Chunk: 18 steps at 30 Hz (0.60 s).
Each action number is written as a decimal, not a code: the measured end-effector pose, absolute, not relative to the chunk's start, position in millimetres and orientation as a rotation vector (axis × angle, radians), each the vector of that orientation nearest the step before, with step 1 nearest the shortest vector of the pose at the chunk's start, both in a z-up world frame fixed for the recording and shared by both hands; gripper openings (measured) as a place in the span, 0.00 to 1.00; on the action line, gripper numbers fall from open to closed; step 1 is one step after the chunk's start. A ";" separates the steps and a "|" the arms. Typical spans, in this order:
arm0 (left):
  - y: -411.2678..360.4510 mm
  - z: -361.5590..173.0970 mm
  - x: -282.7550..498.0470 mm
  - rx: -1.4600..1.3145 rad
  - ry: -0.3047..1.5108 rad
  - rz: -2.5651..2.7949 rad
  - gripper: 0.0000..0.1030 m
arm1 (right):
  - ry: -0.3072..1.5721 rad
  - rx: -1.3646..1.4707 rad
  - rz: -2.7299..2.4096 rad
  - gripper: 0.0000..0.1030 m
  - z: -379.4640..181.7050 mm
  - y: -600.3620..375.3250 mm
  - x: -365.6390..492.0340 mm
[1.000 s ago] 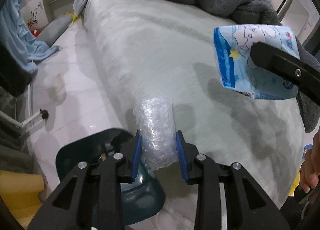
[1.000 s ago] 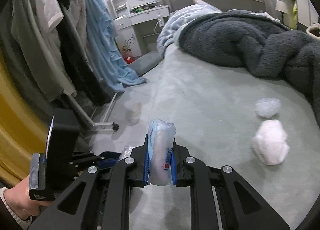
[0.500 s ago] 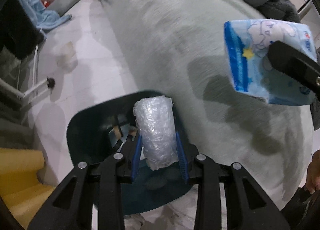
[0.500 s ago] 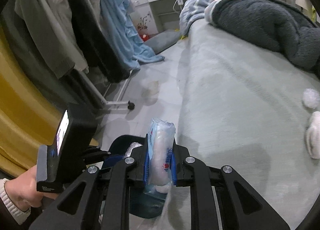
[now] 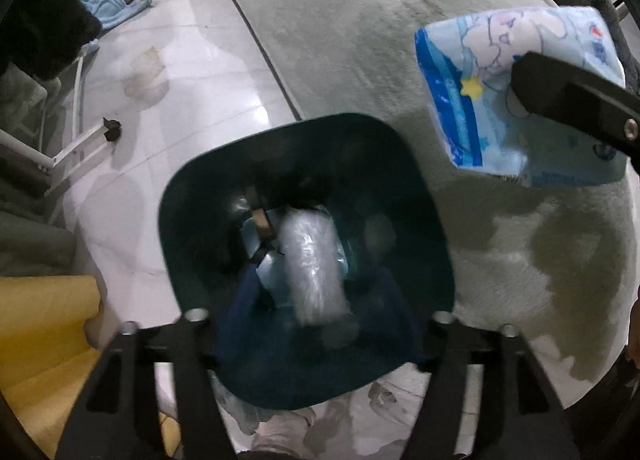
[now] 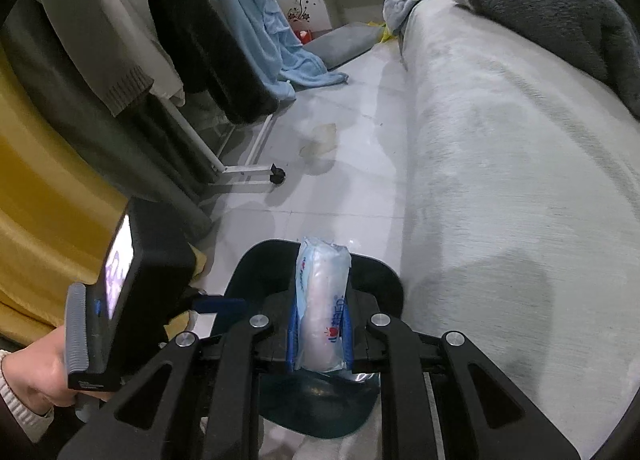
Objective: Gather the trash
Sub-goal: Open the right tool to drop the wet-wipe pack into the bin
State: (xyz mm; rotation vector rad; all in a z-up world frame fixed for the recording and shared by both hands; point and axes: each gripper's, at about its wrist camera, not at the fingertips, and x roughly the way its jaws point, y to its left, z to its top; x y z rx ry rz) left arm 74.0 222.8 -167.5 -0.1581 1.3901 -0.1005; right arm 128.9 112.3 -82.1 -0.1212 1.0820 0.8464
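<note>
Our left hand-held gripper (image 5: 316, 300), jaws just spread, has released the bubble-wrap roll (image 5: 314, 266) into the bin (image 5: 420, 195); our right hand-held gripper (image 6: 320, 334) stays clenched on the tissue pack (image 6: 322, 300).

Bubble-wrap roll (image 5: 314, 266): clear, crinkled, blurred, inside the bin's mouth over other scraps, free of any grip.
Tissue pack (image 6: 323, 306): soft, pale blue and white plastic, on edge, upright, pinched at both flat sides above the bin.
Bin (image 5: 416, 195): dark teal, rounded-square, open-topped, on the tiled floor beside the bed.
</note>
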 end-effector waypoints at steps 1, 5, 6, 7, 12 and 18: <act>227.3 -167.0 74.0 -0.163 1.388 -0.098 0.69 | 1.087 -0.125 0.845 0.17 -84.2 115.4 128.9; 242.4 -160.2 72.0 -0.162 1.355 -0.069 0.75 | 1.121 -0.138 0.836 0.17 -97.4 127.0 128.5; 246.0 -157.3 71.2 -0.156 1.342 -0.057 0.76 | 1.132 -0.142 0.833 0.17 -101.2 129.7 128.6; 250.9 -155.1 71.4 -0.153 1.324 -0.046 0.77 | 1.142 -0.146 0.832 0.17 -105.0 132.2 128.4; 268.0 -134.9 68.7 -0.188 1.223 -0.020 0.80 | 1.199 -0.159 0.824 0.17 -125.7 142.7 126.7; 277.3 -107.6 66.6 -0.169 1.098 0.011 0.80 | 1.262 -0.185 0.811 0.17 -149.3 153.1 122.8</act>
